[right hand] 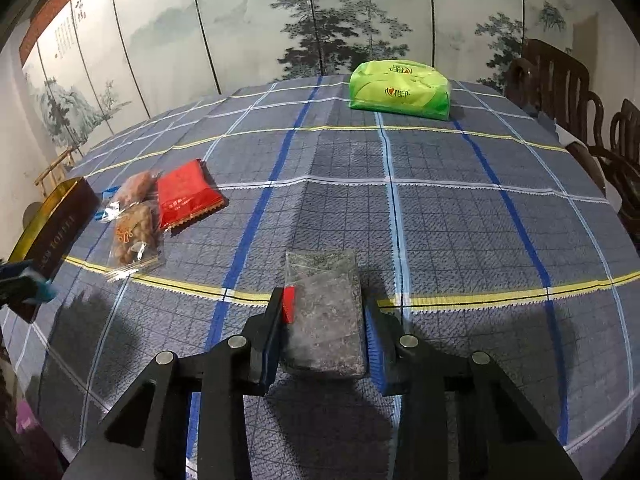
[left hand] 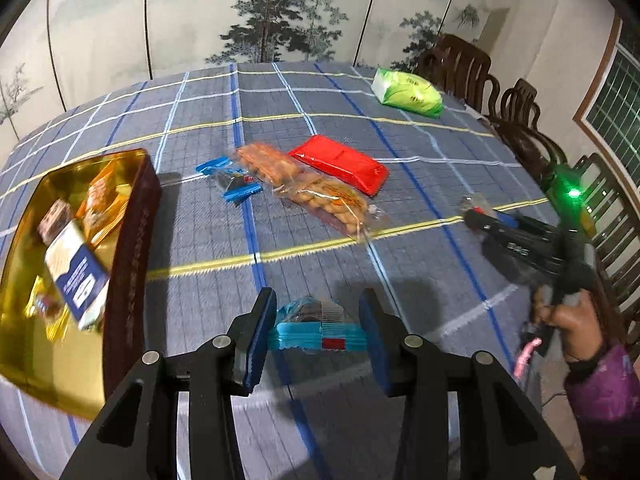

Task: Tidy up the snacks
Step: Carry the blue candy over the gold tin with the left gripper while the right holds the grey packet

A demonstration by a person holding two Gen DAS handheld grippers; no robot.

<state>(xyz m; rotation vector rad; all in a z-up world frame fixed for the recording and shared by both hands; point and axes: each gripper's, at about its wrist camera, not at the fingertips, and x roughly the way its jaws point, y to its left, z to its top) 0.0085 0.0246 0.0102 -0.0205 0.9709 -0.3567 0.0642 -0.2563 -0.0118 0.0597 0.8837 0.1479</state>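
Each fisheye sits close behind its own gripper, looking steeply down across the blue plaid tablecloth (left hand: 400,208) toward the painted folding screen (right hand: 280,20), the left view nearer the gold-lined tin box (left hand: 60,280), both sharing the red foil packet (right hand: 186,194) and green tissue pack (left hand: 408,92).

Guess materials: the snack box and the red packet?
Snack box: likely metal tin; its gold inside mirrors the snacks, and the outside is dark brown with lettering. Red packet: probably glossy plastic film, with bright sheen and, in the right wrist view, a zigzag sealed edge.
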